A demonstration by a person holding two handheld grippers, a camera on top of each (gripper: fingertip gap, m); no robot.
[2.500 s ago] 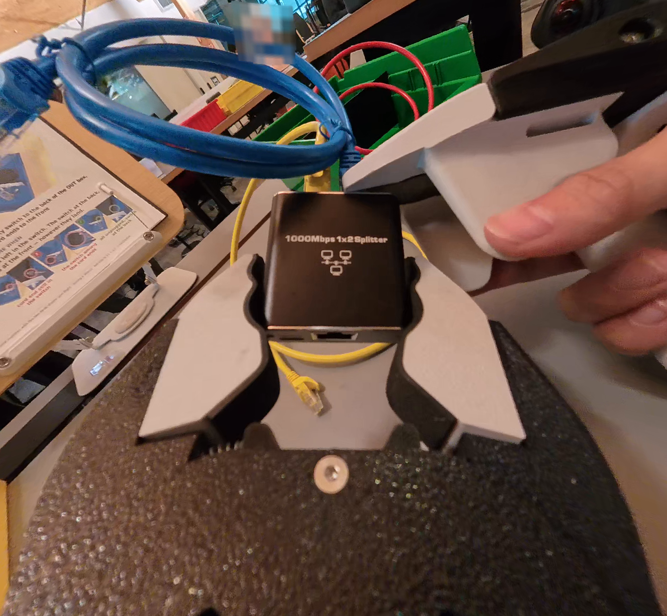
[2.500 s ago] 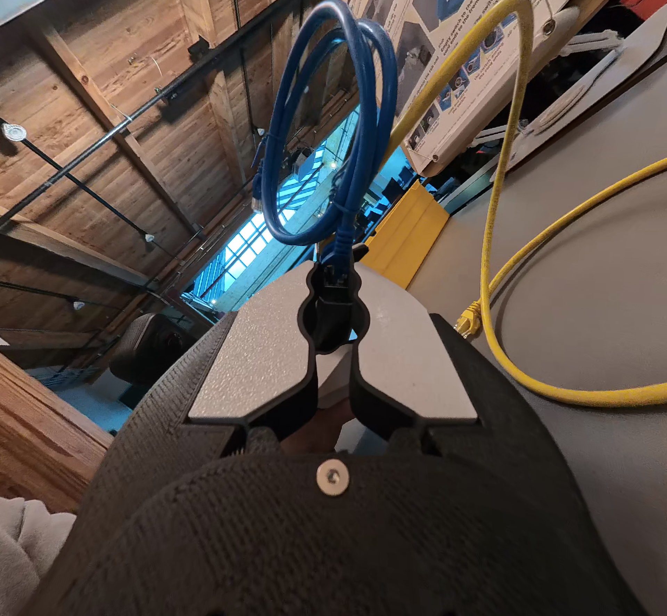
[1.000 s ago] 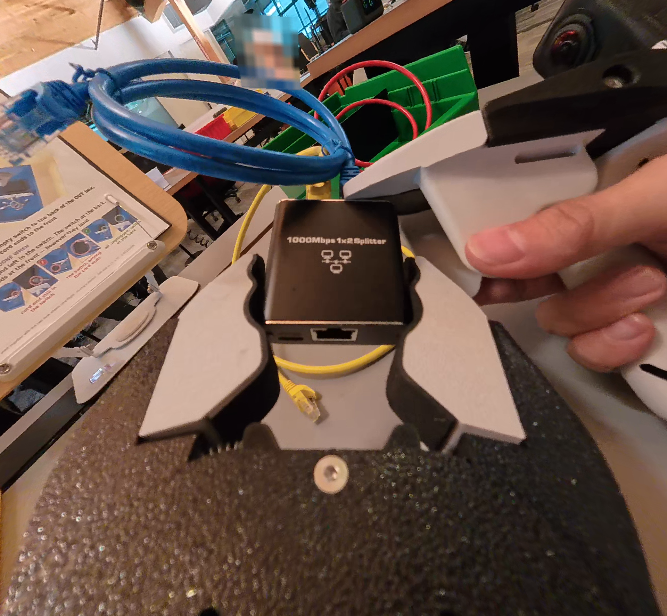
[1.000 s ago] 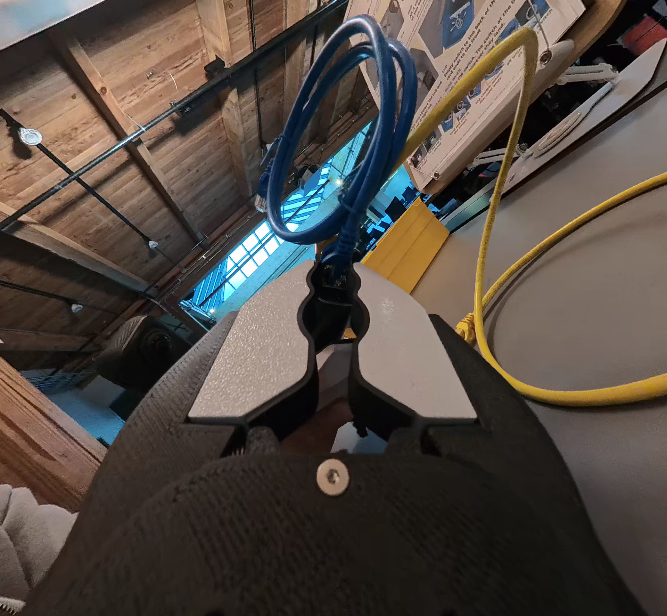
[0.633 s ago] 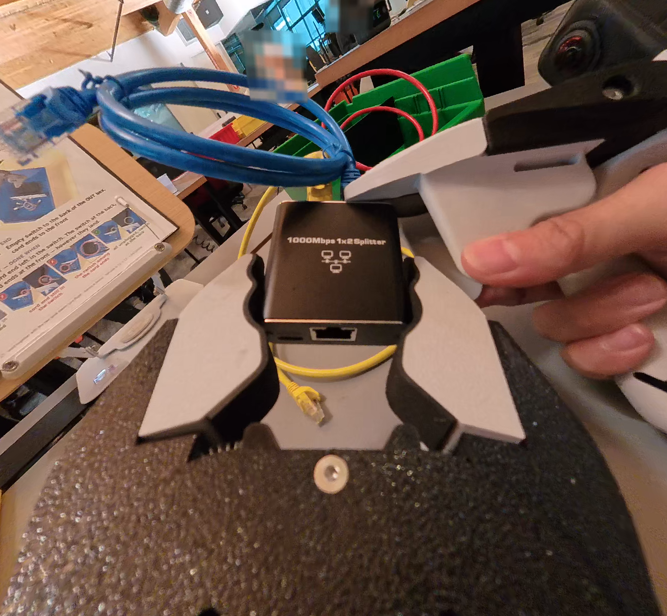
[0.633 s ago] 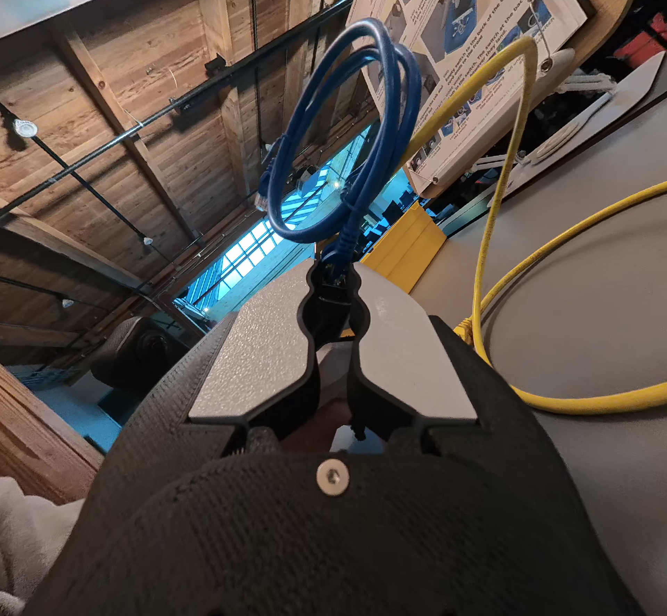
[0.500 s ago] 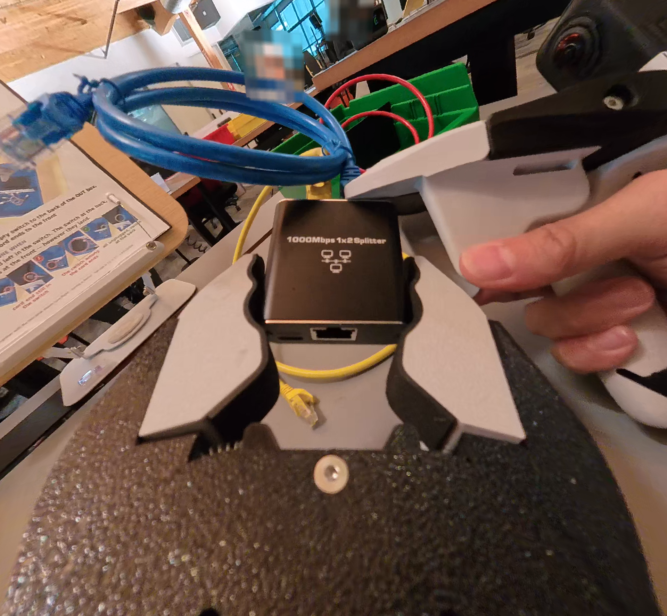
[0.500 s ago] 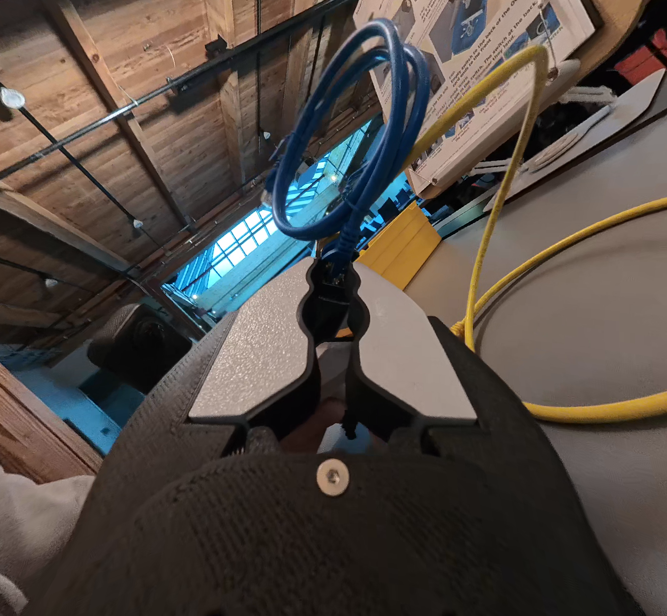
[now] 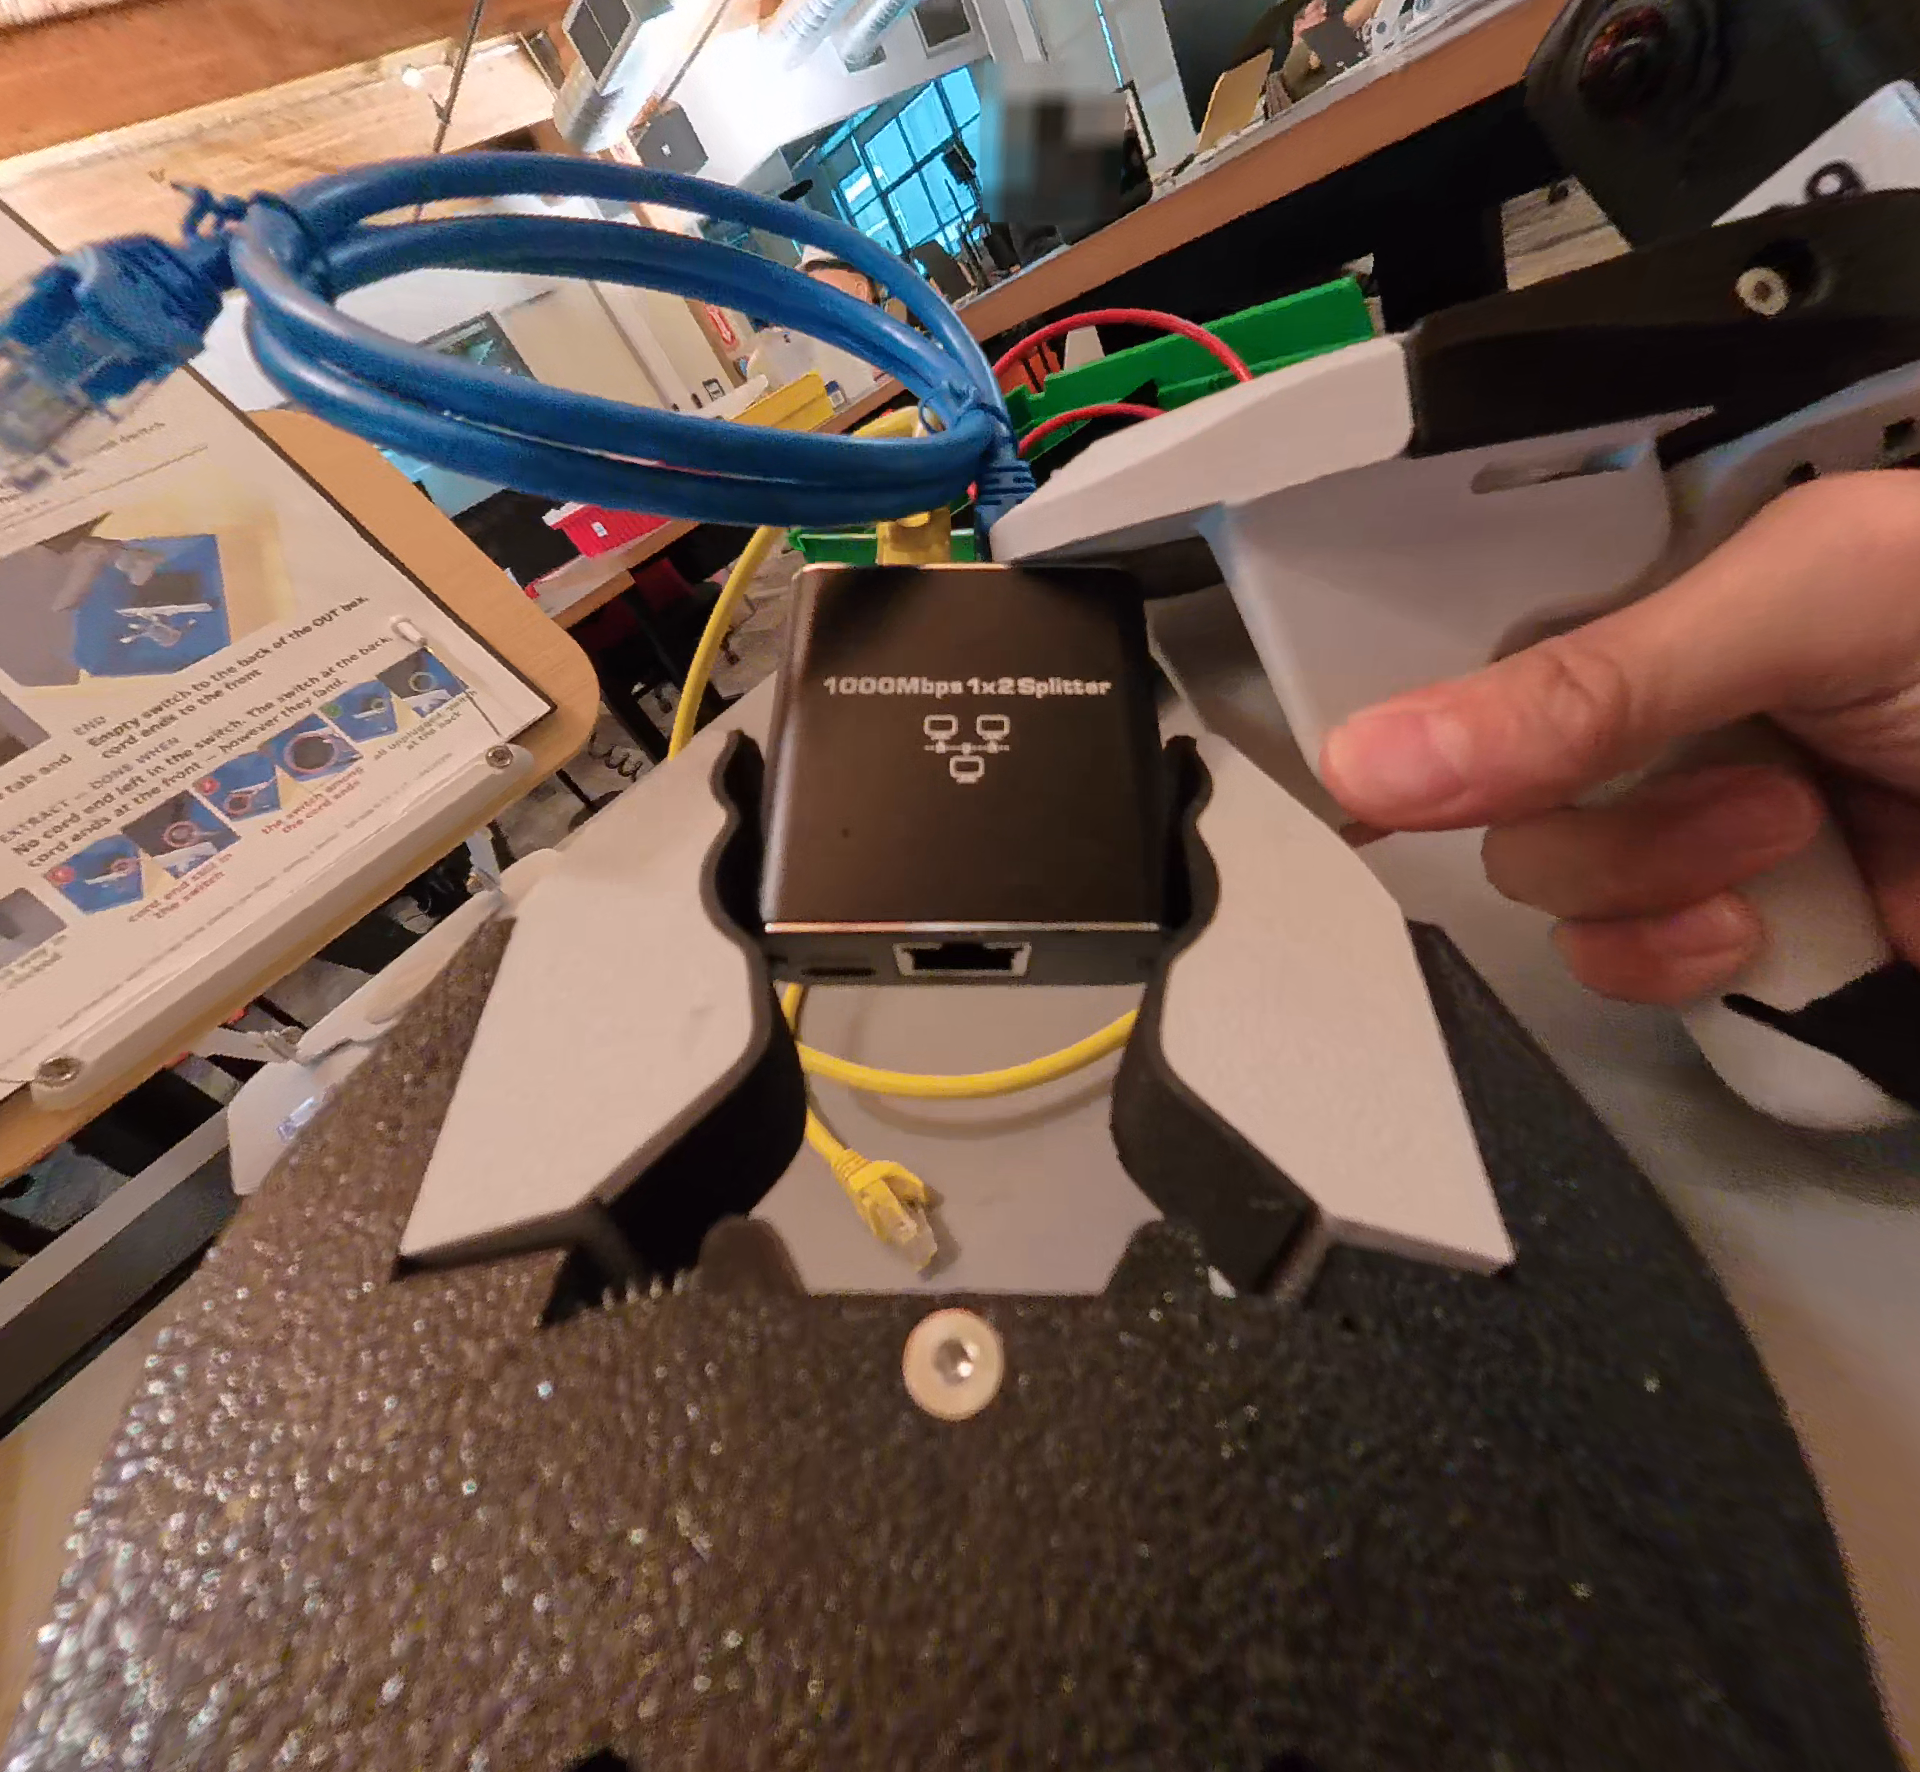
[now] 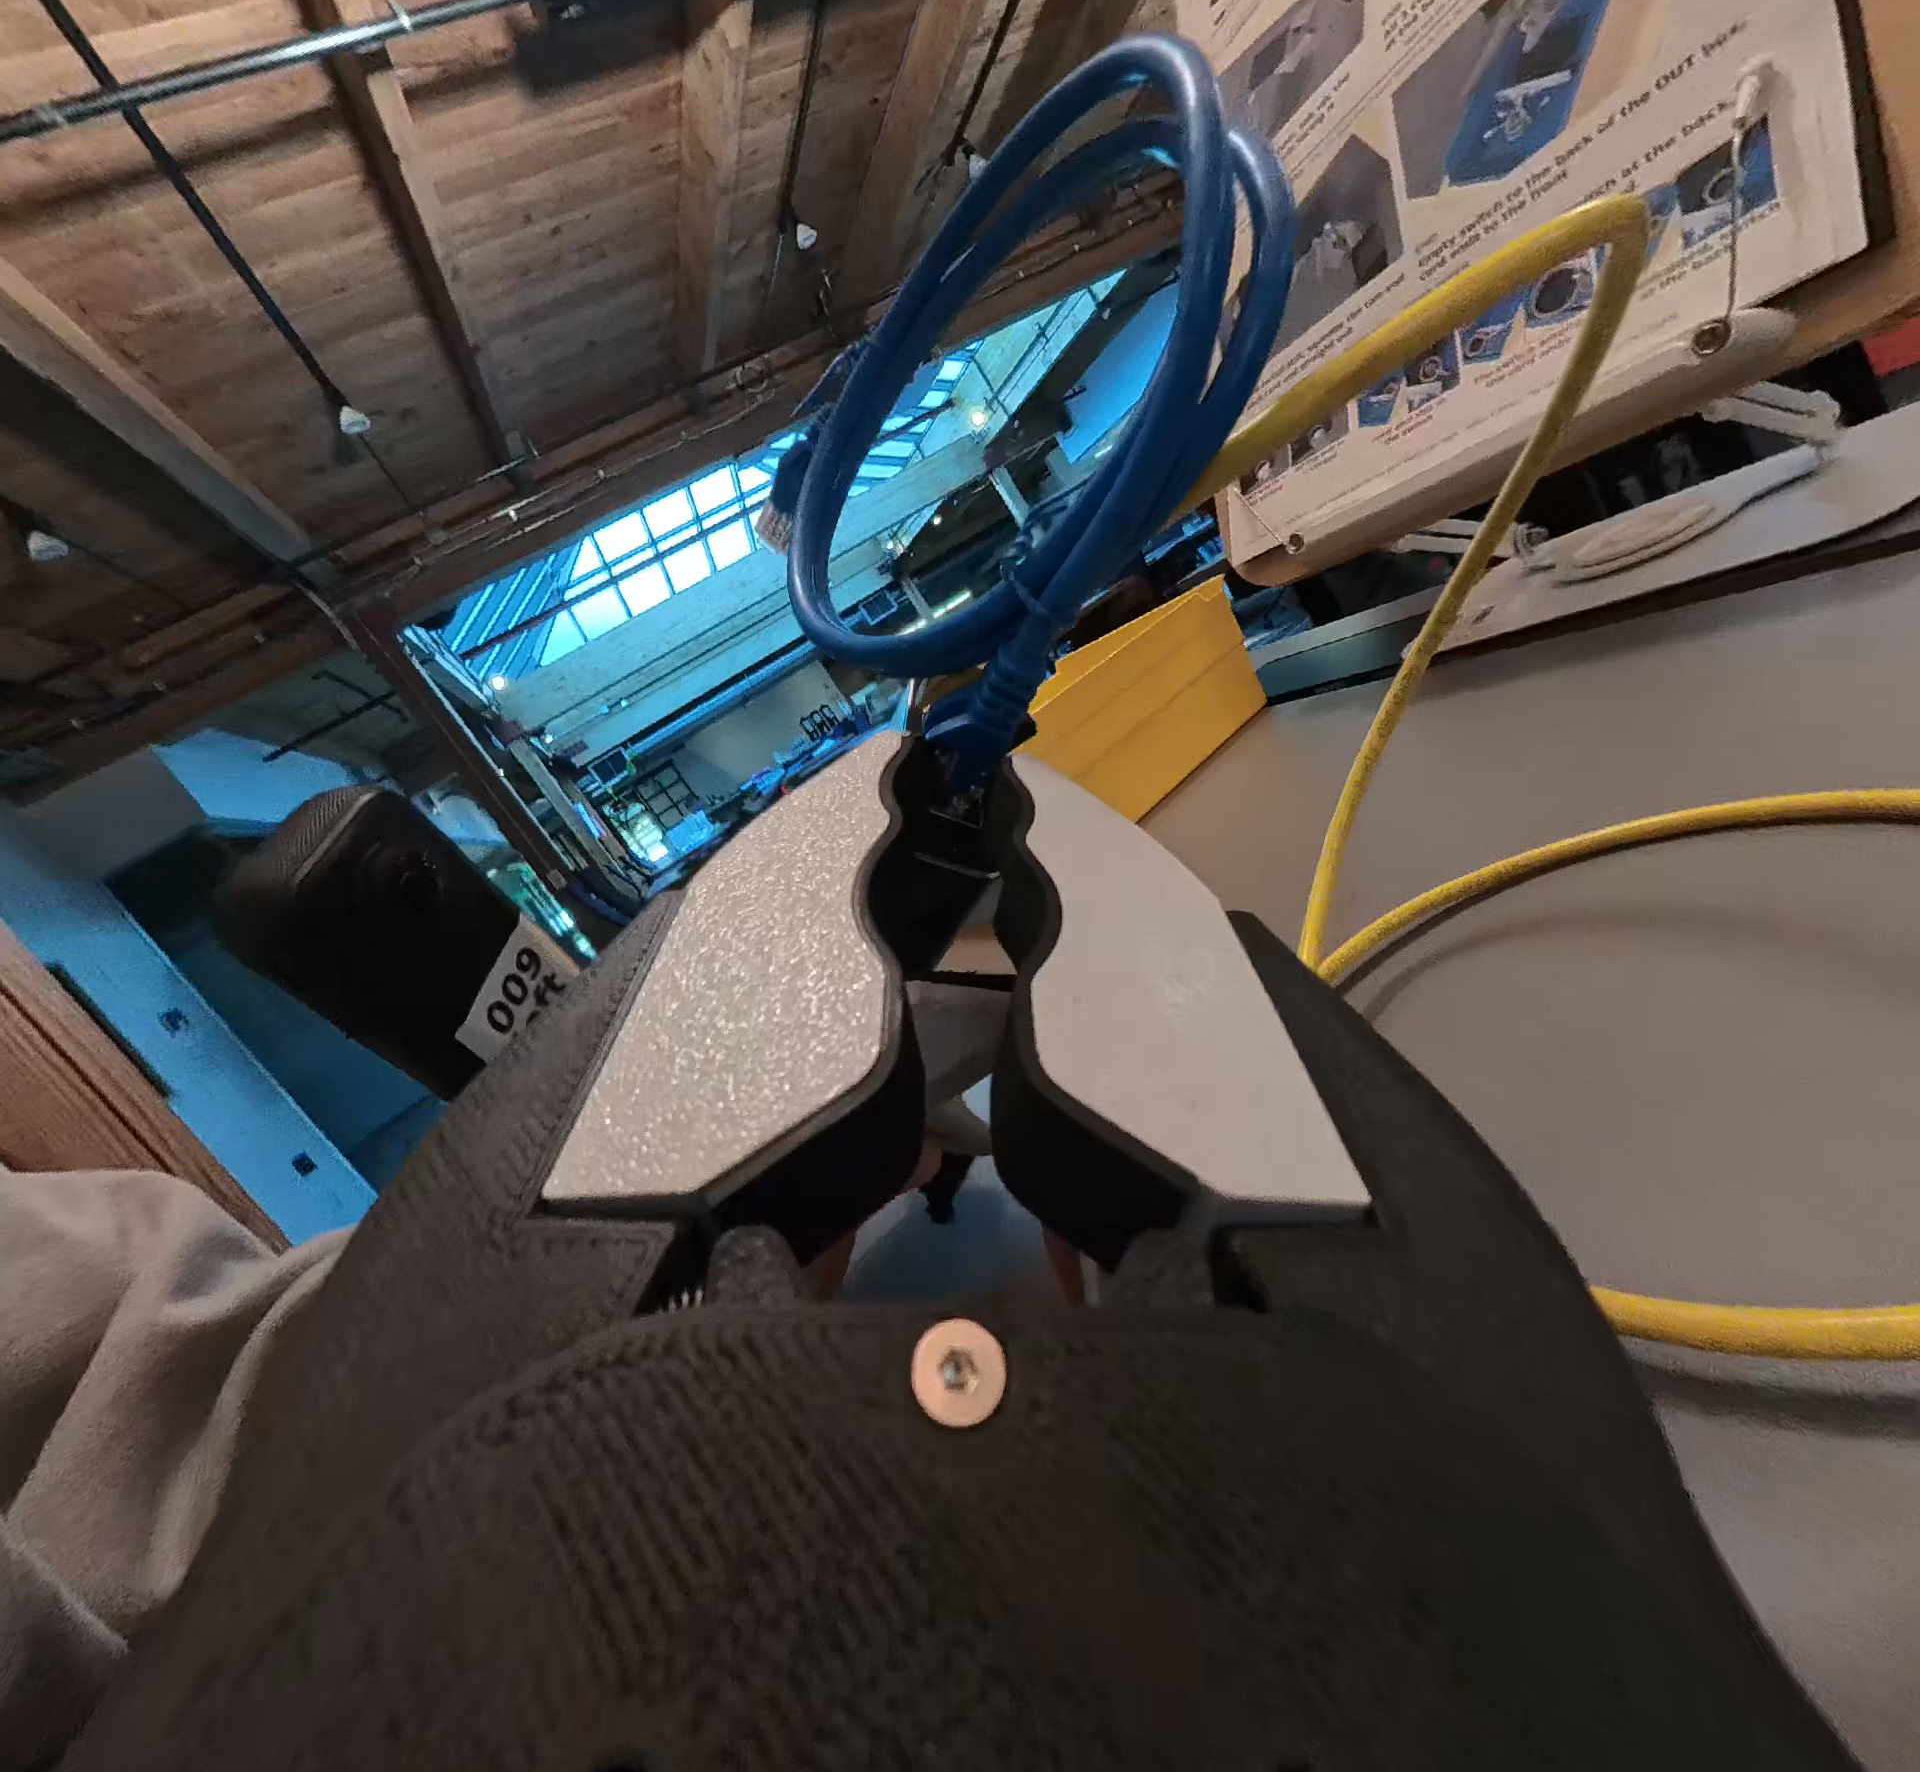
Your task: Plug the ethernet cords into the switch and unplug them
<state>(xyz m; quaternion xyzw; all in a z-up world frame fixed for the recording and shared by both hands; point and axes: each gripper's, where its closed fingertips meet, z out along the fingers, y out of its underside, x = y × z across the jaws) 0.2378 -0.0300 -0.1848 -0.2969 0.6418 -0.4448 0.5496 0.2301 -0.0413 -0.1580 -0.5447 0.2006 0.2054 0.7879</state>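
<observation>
My left gripper is shut on the black switch, holding it by its sides above the table, with an empty port facing me. My right gripper is shut on the plug of the coiled blue cord, right at the far right corner of the switch; it also shows in the left wrist view. I cannot tell whether the blue plug is seated. A yellow cord reaches the switch's far side, and its loose plug lies on the table below.
A printed instruction board stands on the left. A green bin with a red cord is behind the switch, and a yellow bin sits farther off. A hand holds the right gripper. The yellow cord loops over the grey table.
Both grippers keep their holds. The blue coil has swung slightly and the right wrist view has tilted, showing more of the left gripper's camera.
</observation>
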